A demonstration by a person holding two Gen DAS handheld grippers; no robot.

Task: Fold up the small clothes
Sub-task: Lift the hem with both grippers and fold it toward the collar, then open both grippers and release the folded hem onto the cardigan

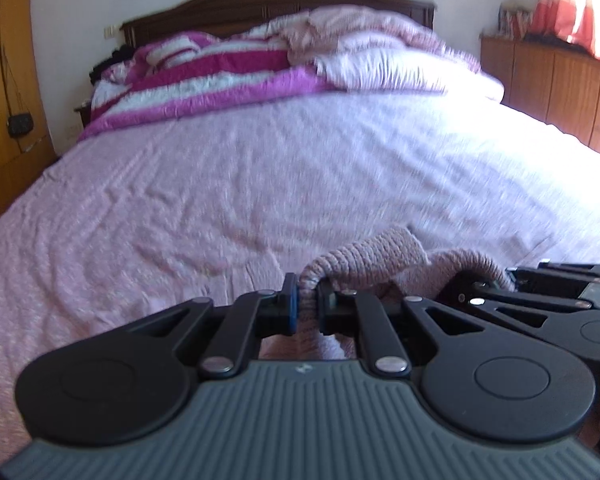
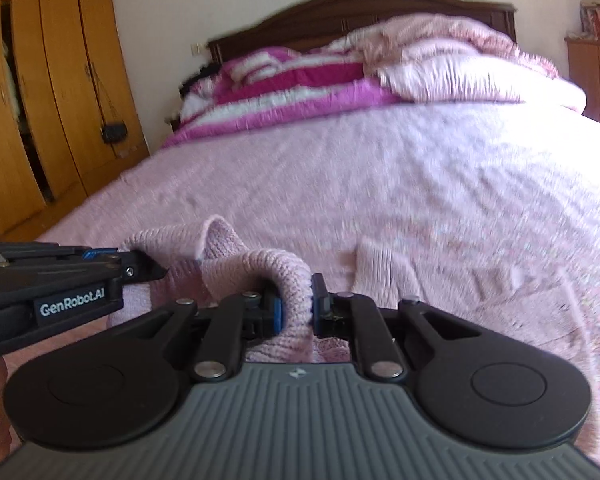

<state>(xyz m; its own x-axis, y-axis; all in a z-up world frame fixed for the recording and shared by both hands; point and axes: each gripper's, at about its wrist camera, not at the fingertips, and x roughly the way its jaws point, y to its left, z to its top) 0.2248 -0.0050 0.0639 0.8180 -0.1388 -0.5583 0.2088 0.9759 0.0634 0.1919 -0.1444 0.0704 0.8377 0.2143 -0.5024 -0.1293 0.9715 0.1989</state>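
Near the foot edge of the pink-sheeted bed (image 1: pixel 260 168), the left gripper (image 1: pixel 308 304) and right gripper (image 2: pixel 296 304) each clamp a bunched edge of the small pink knitted garment (image 2: pixel 228 264), seemingly mid-fold, with smoothing and later folds left

**Bright daylight, smeared by motion**

You are working in strong daylight from the curtained window (image 1: pixel 592 4) at the right, which blows the bed sheet (image 1: pixel 480 152) out to near white on that side. Both views are soft with motion blur, worst on the striped blanket (image 2: pixel 300 88). The fisheye lens bends the wardrobe (image 2: pixel 40 100) and walls at the edges.
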